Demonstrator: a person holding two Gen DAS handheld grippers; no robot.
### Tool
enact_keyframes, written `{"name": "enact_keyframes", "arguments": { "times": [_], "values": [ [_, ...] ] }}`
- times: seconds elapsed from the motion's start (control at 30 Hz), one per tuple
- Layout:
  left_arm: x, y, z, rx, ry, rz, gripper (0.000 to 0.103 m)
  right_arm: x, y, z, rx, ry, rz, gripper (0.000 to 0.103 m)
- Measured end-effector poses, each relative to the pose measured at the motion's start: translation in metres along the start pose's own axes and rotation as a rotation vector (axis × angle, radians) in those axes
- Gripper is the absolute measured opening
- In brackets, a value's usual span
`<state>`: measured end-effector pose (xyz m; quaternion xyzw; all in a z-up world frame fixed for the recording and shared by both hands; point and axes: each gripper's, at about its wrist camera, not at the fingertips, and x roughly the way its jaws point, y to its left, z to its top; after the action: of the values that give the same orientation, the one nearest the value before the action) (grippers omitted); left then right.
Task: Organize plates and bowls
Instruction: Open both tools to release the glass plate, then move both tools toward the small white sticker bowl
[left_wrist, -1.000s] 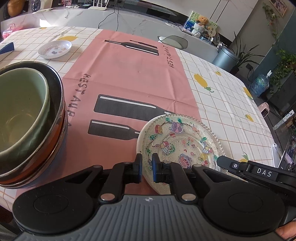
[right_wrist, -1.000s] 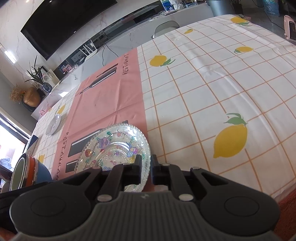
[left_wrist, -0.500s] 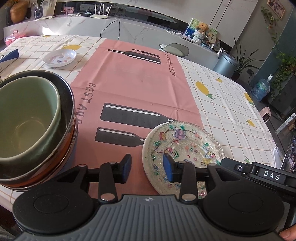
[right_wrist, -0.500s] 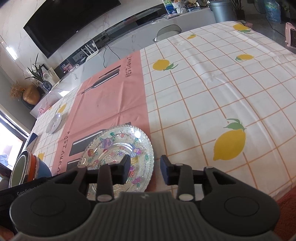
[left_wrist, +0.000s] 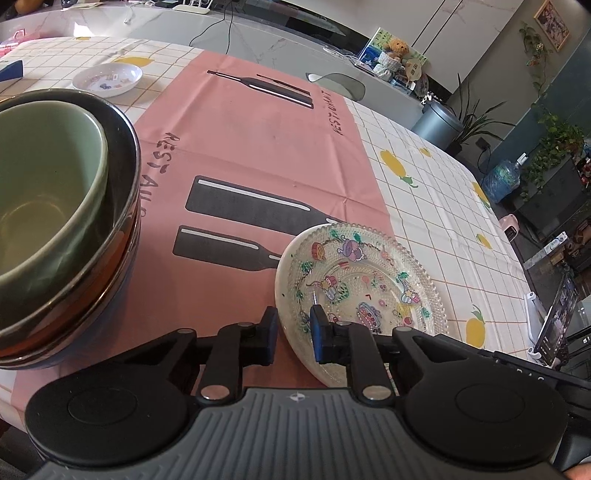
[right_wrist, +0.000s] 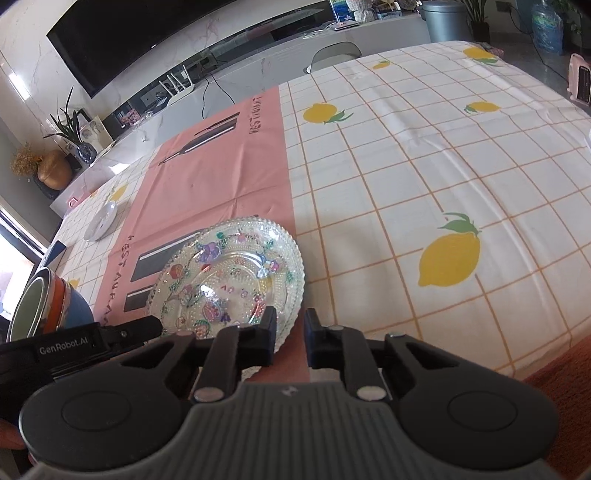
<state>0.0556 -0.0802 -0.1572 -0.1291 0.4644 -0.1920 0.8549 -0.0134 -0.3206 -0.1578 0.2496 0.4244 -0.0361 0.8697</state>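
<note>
Glass plate (left_wrist: 354, 284) looks rigid, slick, fragile; grip its beaded rim. Left tongs (left_wrist: 293, 338) straddle the near rim, parted. Right tongs (right_wrist: 290, 338) parted, empty.

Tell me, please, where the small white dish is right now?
The small white dish sits far across the table on the checked cloth, upper left in the left wrist view, beyond the stacked bowls and beside the pink runner.

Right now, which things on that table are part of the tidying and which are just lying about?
Part of the job:
glass plate
stacked bowls
small white dish

Just lying about:
tablecloth
teddy bear
bin
water bottle
</note>
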Motion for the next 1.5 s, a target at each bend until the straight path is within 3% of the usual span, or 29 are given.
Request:
{"name": "enact_keyframes", "arguments": {
  "times": [0.43, 0.53, 0.6, 0.73, 0.97, 1.1, 1.2, 1.33, 1.5],
  "values": [
    [0.000, 0.000, 0.003, -0.007, 0.013, 0.007, 0.018, 0.006, 0.017, 0.007, -0.088, 0.006, -0.054, 0.010],
    [-0.001, -0.003, 0.004, 0.002, 0.024, 0.012, 0.018, 0.002, 0.018, 0.007, -0.076, 0.006, -0.054, 0.017],
    [-0.004, -0.006, 0.004, 0.015, 0.023, 0.018, 0.018, -0.002, 0.019, 0.008, -0.079, -0.005, -0.062, 0.030],
    [-0.013, -0.015, 0.008, 0.054, 0.023, 0.039, 0.022, -0.011, 0.025, 0.012, -0.094, -0.021, -0.072, 0.034],
    [-0.044, -0.032, 0.024, 0.149, 0.005, 0.037, 0.029, -0.025, 0.053, 0.024, -0.159, -0.051, -0.023, 0.053],
    [-0.063, -0.031, 0.041, 0.182, -0.011, 0.065, 0.029, -0.032, 0.080, 0.033, -0.225, -0.086, -0.030, 0.073],
    [-0.081, -0.020, 0.058, 0.179, -0.048, 0.078, 0.031, -0.034, 0.100, 0.043, -0.275, -0.111, -0.044, 0.076],
    [-0.101, 0.000, 0.085, 0.188, -0.090, 0.126, 0.036, -0.029, 0.119, 0.058, -0.279, -0.092, -0.001, 0.077],
    [-0.115, 0.037, 0.116, 0.156, -0.082, 0.188, 0.037, -0.017, 0.144, 0.077, -0.274, -0.054, 0.045, 0.082]
  ]
}}
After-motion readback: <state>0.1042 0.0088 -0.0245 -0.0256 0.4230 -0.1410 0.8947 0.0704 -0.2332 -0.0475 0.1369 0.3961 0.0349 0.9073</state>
